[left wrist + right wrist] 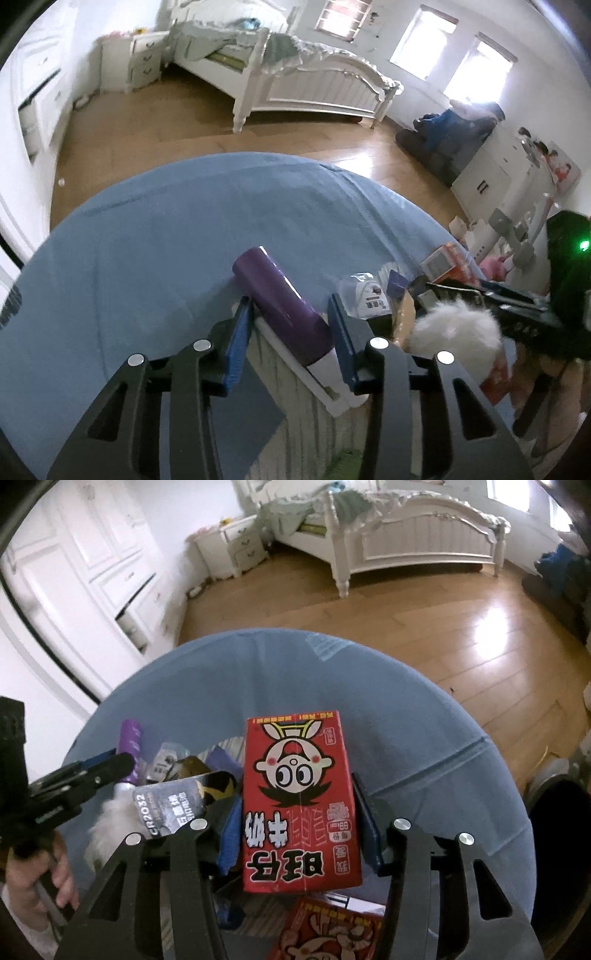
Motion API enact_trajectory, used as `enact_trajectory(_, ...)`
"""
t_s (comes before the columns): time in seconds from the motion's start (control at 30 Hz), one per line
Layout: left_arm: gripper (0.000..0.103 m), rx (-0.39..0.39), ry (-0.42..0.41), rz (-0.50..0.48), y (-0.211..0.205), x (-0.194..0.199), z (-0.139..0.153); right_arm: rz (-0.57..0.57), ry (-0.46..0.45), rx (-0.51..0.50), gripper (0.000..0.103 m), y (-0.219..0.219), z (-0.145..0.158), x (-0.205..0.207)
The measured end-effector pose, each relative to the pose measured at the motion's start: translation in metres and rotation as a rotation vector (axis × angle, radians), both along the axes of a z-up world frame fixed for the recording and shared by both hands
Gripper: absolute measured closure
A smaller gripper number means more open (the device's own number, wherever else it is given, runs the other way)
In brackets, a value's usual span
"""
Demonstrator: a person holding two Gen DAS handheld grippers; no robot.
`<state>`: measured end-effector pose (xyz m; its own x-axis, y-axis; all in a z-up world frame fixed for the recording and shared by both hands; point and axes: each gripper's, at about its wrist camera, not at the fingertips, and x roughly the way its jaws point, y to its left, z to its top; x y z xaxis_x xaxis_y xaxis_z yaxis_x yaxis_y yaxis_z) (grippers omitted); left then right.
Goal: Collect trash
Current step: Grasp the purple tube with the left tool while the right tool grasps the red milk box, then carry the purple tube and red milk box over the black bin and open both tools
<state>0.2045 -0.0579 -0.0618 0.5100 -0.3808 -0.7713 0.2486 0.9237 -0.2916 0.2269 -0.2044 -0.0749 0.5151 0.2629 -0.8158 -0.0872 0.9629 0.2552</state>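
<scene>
Blue cloth [155, 236] covers the round table in this bedroom, a white bed [314, 85] behind it. On the table, the left gripper [291, 314] pinches a purple tube [280, 306] lying tilted over a striped box. The right gripper [295, 808] clamps a red milk carton [299, 805] (cartoon face upside down), a battery card [170, 805] just beside it.

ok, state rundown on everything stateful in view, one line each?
left gripper: around the purple bottle, pads not clearly pressing
purple bottle: lying tilted, its base on a white ribbed box edge
right gripper: closed on the red milk carton
red milk carton: print upside down to the camera, intact
second red carton: lying below it, partly hidden
battery pack: in the litter pile
</scene>
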Motion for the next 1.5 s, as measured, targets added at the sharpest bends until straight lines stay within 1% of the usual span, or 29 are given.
enact_trajectory(0.1, 0.066, -0.013, -0.032, 0.003, 0.007, -0.006, 0.0, -0.025, -0.07, 0.043, 0.052, -0.009, 0.014, -0.019)
enact_trajectory(0.13, 0.068, -0.013, -0.038, 0.005, 0.009, -0.007, 0.001, -0.036, -0.108, 0.062, 0.052, -0.013, 0.023, -0.03)
enact_trajectory(0.23, 0.07, -0.065, -0.071, 0.008, 0.023, -0.015, 0.007, -0.069, -0.207, 0.089, 0.052, -0.021, 0.047, -0.056)
enact_trajectory(0.3, 0.07, -0.047, -0.114, 0.014, 0.027, -0.025, 0.016, -0.094, -0.262, 0.112, 0.052, -0.027, 0.059, -0.077)
enact_trajectory(0.37, 0.07, -0.043, -0.128, 0.016, 0.03, -0.03, 0.021, -0.112, -0.292, 0.132, 0.052, -0.035, 0.068, -0.093)
enact_trajectory(0.47, 0.071, -0.042, -0.158, 0.018, 0.031, -0.039, 0.034, -0.136, -0.331, 0.132, 0.052, -0.045, 0.077, -0.116)
enact_trajectory(0.53, 0.071, -0.056, -0.189, 0.016, 0.028, -0.046, 0.047, -0.152, -0.358, 0.132, 0.052, -0.052, 0.081, -0.134)
enact_trajectory(0.6, 0.071, -0.076, -0.242, 0.0, 0.02, -0.057, 0.067, -0.175, -0.382, 0.139, 0.052, -0.062, 0.087, -0.151)
enact_trajectory(0.73, 0.071, -0.098, -0.347, -0.075, -0.015, -0.074, 0.11, -0.224, -0.422, 0.16, 0.052, -0.086, 0.096, -0.176)
enact_trajectory(0.8, 0.071, -0.117, -0.377, -0.126, -0.035, -0.082, 0.126, -0.254, -0.446, 0.165, 0.051, -0.098, 0.101, -0.187)
enact_trajectory(0.9, 0.071, -0.147, -0.417, -0.22, -0.077, -0.094, 0.15, -0.316, -0.493, 0.16, 0.051, -0.123, 0.109, -0.207)
enact_trajectory(1.0, 0.071, -0.173, -0.433, -0.296, -0.112, -0.101, 0.16, -0.401, -0.547, 0.14, 0.051, -0.155, 0.114, -0.235)
enact_trajectory(1.07, 0.071, -0.19, -0.432, -0.354, -0.143, -0.104, 0.166, -0.444, -0.562, 0.134, 0.051, -0.176, 0.115, -0.247)
enact_trajectory(1.17, 0.071, -0.212, -0.424, -0.432, -0.189, -0.107, 0.167, -0.506, -0.574, 0.124, 0.051, -0.209, 0.112, -0.262)
enact_trajectory(1.2, 0.071, -0.216, -0.423, -0.448, -0.198, -0.11, 0.165, -0.528, -0.575, 0.119, 0.051, -0.221, 0.109, -0.267)
enact_trajectory(1.27, 0.071, -0.231, -0.407, -0.495, -0.23, -0.11, 0.158, -0.564, -0.568, 0.113, 0.051, -0.242, 0.102, -0.271)
enact_trajectory(1.3, 0.071, -0.234, -0.399, -0.508, -0.237, -0.111, 0.155, -0.578, -0.563, 0.112, 0.051, -0.249, 0.099, -0.27)
enact_trajectory(1.4, 0.071, -0.242, -0.357, -0.557, -0.276, -0.107, 0.138, -0.632, -0.545, 0.123, 0.051, -0.28, 0.083, -0.274)
enact_trajectory(1.5, 0.071, -0.236, -0.321, -0.59, -0.305, -0.106, 0.122, -0.664, -0.526, 0.134, 0.051, -0.295, 0.068, -0.274)
